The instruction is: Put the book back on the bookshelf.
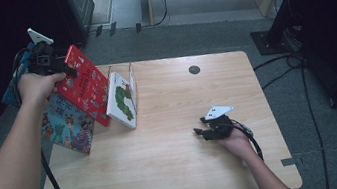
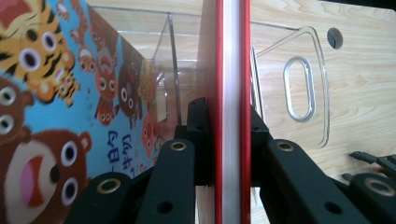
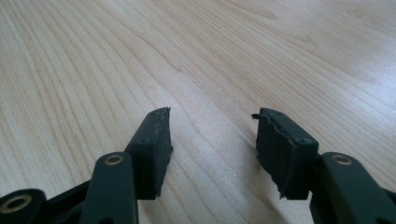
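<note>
My left gripper (image 1: 67, 69) is shut on a thin red picture book (image 1: 85, 85), held tilted above the table's left edge. In the left gripper view the red book's spine edge (image 2: 230, 93) stands upright between the two black jaws, pressed from both sides. A blue book with cartoon animals (image 1: 66, 124) leans below it, and its tiger-and-bear cover (image 2: 56, 102) shows at the left. A white caterpillar book (image 1: 122, 100) stands in a clear acrylic book holder (image 2: 303, 88). My right gripper (image 1: 199, 125) rests low over the wooden table (image 3: 196, 70), open with nothing between its jaws.
The table (image 1: 183, 173) has a small round grommet hole (image 1: 194, 69) near its far edge. Cables (image 1: 293, 63) and a black stand base (image 1: 269, 39) lie on the grey floor at the right. A dark cabinet (image 1: 77, 7) stands beyond the far left corner.
</note>
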